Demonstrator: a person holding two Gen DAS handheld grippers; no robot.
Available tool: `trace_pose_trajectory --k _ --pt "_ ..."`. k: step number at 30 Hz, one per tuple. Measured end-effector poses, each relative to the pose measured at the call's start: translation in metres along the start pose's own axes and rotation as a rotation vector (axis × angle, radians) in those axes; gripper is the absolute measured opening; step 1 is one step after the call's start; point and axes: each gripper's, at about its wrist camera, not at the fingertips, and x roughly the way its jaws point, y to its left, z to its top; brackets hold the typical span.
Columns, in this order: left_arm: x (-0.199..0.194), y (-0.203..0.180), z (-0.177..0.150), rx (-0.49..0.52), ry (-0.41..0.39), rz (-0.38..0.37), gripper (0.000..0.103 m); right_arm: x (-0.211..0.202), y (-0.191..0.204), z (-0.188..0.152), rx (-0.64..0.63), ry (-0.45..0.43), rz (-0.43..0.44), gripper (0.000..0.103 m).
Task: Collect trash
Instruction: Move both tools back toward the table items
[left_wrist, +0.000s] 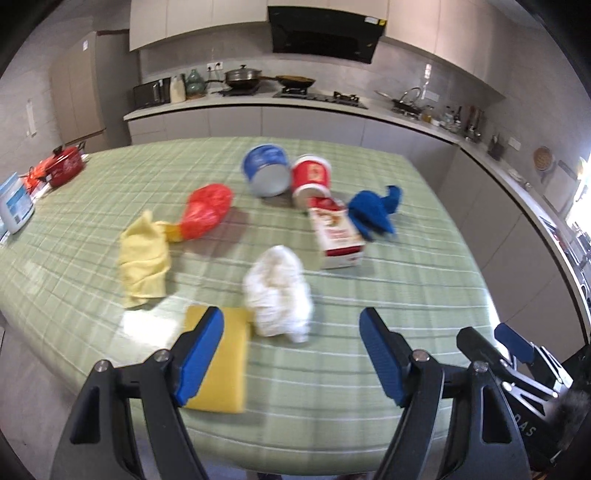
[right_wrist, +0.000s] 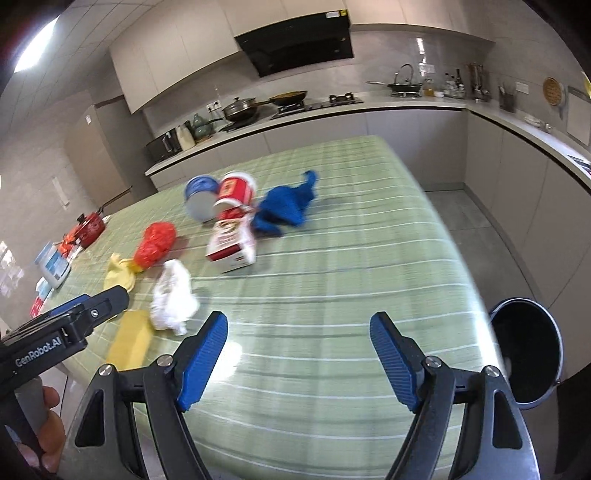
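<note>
1. Our left gripper (left_wrist: 291, 354) hangs wide open and empty over the near table edge; the right gripper (right_wrist: 299, 360) too, nothing between its jaws.
2. Nothing looks collected yet: the white wad (left_wrist: 279, 295), yellow sponge (left_wrist: 225, 373), yellow cloth (left_wrist: 146, 258), red bag (left_wrist: 207, 210), carton (left_wrist: 338, 236), two cups and blue cloth (left_wrist: 373, 212) all lie on the green tablecloth (left_wrist: 406, 295).
3. The bin (right_wrist: 528, 354) waits off the table's right corner; we see no obstacle to it.
</note>
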Motion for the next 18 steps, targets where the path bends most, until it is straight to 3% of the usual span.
trace_pose_trajectory --k 9,13,18 --pt "-0.006 0.054 -0.006 -0.109 -0.001 0.065 0.077 0.019 0.055 0.001 -0.117 0.034 0.078 0.081" --pt "-0.008 0.068 -0.015 -0.095 0.004 0.117 0.077 0.026 0.073 -0.007 -0.115 0.047 0.139 0.081" --pt "-0.01 0.095 -0.023 -0.114 0.014 0.111 0.077 0.031 0.098 -0.016 -0.133 0.074 0.151 0.081"
